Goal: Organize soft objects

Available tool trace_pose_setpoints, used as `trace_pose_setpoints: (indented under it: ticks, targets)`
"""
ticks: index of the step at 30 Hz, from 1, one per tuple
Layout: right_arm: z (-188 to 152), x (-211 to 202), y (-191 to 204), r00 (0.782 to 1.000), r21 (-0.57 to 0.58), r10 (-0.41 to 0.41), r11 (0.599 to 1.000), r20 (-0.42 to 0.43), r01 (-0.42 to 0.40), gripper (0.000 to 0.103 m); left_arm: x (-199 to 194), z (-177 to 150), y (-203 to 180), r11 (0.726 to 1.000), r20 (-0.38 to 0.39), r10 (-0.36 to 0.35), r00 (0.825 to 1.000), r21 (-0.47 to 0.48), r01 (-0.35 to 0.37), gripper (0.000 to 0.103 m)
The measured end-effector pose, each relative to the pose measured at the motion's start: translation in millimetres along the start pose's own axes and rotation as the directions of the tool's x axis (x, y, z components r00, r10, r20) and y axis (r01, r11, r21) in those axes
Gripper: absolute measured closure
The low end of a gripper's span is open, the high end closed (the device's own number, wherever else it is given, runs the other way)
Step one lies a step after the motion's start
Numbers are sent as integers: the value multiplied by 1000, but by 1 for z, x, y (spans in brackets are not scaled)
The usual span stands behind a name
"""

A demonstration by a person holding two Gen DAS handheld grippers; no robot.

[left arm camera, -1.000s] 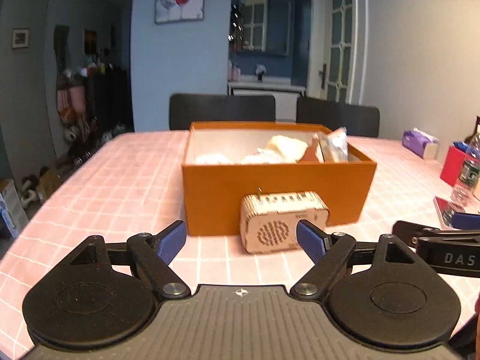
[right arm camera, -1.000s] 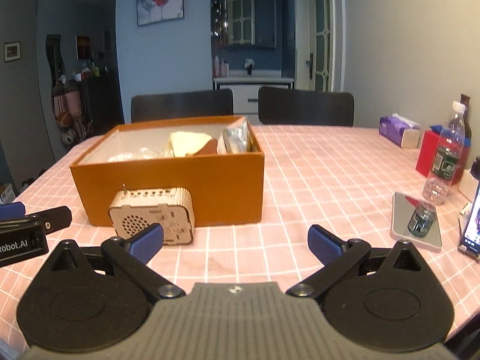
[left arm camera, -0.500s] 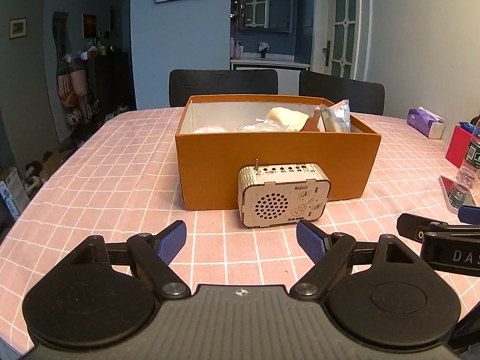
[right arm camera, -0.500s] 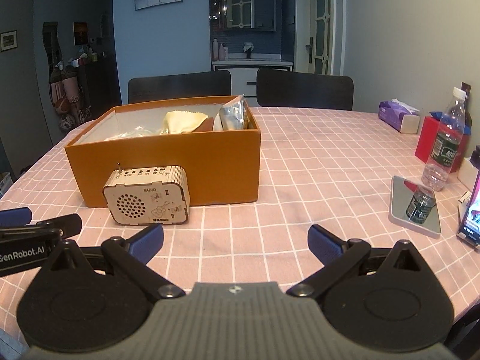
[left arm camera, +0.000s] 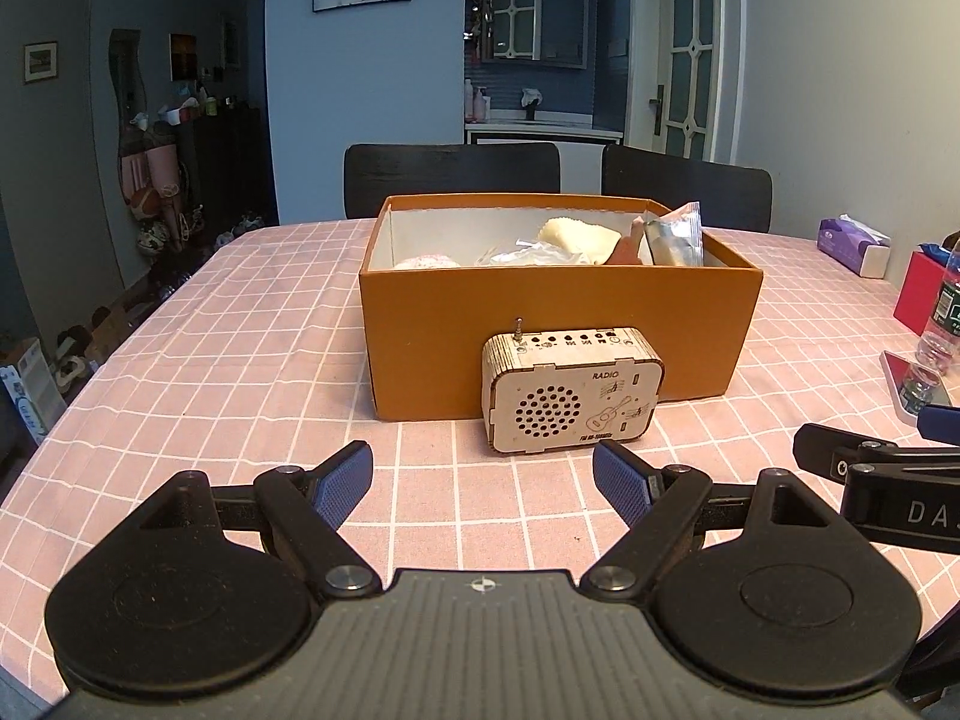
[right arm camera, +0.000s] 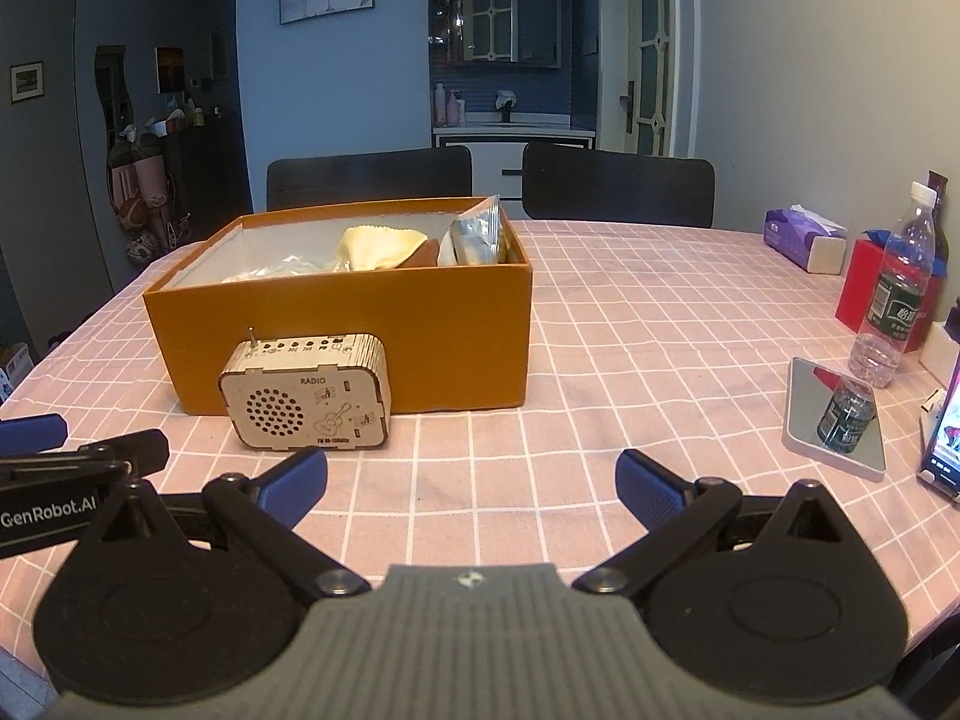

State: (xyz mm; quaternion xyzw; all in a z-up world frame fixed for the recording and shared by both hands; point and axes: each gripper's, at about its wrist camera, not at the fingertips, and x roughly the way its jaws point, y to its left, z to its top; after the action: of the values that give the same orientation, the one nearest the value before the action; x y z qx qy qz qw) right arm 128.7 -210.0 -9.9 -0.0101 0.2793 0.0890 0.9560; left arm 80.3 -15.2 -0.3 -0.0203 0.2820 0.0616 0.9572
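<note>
An orange box (left arm camera: 558, 324) (right arm camera: 336, 330) stands on the pink checked tablecloth. Inside it lie a yellow cloth (left arm camera: 579, 234) (right arm camera: 378, 246), a silver packet (left arm camera: 675, 237) (right arm camera: 477, 237), a brown item (left arm camera: 627, 252) and clear plastic bags (left arm camera: 522, 252). My left gripper (left arm camera: 483, 483) is open and empty, held above the table in front of the box. My right gripper (right arm camera: 471, 483) is open and empty, to the right of the left one.
A wooden radio (left arm camera: 573, 399) (right arm camera: 306, 399) stands against the box front. At the right are a mirror (right arm camera: 834, 414), a water bottle (right arm camera: 897, 294), a red box (right arm camera: 870, 294), a tissue pack (right arm camera: 804, 237) and a phone (right arm camera: 945, 432). Two black chairs (left arm camera: 450, 177) stand behind the table.
Both grippers have risen and pulled back slightly from the box, so more of the box's inside shows. Both stay open and empty.
</note>
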Motion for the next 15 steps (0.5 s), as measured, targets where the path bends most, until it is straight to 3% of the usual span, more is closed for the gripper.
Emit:
trace_pose_setpoints:
  ticks: [15]
  targets:
    - [1, -5, 4, 1000, -11, -12, 1000, 10, 12, 3, -1, 3, -2, 1000, 17, -15, 1000, 10, 15, 6]
